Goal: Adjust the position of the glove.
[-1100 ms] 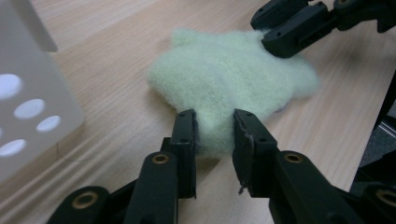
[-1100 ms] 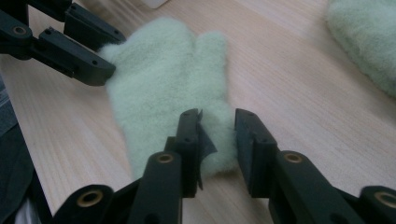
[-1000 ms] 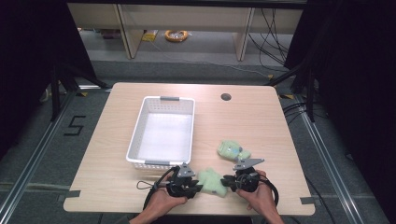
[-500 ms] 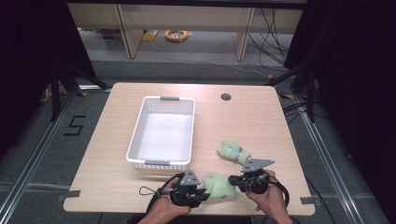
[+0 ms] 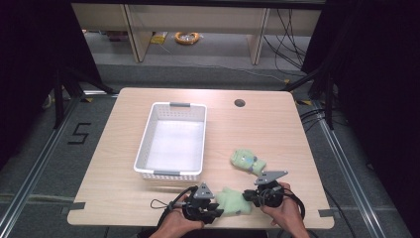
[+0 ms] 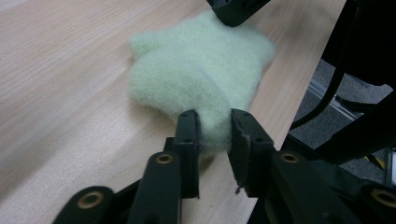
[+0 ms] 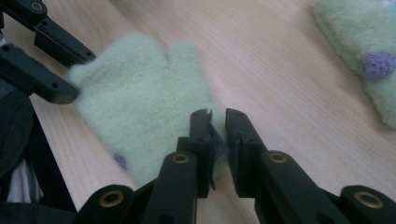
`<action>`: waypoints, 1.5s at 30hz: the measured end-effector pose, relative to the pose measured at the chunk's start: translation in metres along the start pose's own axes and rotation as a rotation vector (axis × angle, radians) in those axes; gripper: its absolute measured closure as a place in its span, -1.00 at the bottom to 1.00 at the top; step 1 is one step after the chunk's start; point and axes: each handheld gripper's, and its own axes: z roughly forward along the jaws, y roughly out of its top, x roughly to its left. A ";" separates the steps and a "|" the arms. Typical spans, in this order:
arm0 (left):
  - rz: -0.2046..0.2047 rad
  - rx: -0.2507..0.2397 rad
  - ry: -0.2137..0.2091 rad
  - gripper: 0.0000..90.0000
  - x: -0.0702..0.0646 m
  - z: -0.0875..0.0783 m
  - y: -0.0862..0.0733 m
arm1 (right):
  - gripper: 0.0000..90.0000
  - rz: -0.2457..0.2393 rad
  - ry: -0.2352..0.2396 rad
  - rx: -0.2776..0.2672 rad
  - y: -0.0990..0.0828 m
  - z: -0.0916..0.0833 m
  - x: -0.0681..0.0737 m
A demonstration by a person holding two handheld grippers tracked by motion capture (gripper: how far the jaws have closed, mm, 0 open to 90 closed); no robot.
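Item under handling: a pale green fleece mitten (image 5: pixel 234 202), lying flat on the tabletop (image 5: pixel 277 129) at the near edge, at about 6 o'clock from the tabletop's centre.
Companion item: a second green mitten (image 5: pixel 247 160) with purple dots, at about 1 o'clock from the first, apart from it and untouched.
Container: a white perforated basket (image 5: pixel 172 140), nothing visible inside it, at about 10 o'clock from the held mitten, well apart.
Left claw (image 6: pixel 214 133): at the mitten's 9 o'clock end in the high view. Its jaws have just been opening slightly, yet fleece sits bunched between the pads and both pads press on it; read as pinching the mitten's edge.
Right claw (image 7: pixel 216 125): at the mitten's 3 o'clock end. Jaws nearly together, with a thin edge of the mitten and what looks like a dark tag caught between them; read as pinching that edge.
Handling character: judged very light, soft and limp, with no stiffness of its own; it will sag and fold wherever it is unsupported. Not fragile. The fuzzy pile should grip well, though a shallow bite on a thin edge may slip out.
Where to take hold: opposite ends, as now, to keep it spread. A deeper bite through both layers would be more secure than the rim.
Risk noted: the mitten lies close to the near tabletop edge; a lost pinch could let it slide off.
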 end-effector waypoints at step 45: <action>-0.045 -0.083 0.142 -0.45 0.022 -0.060 -0.030 | 0.27 0.050 -0.169 -0.034 0.056 0.026 -0.088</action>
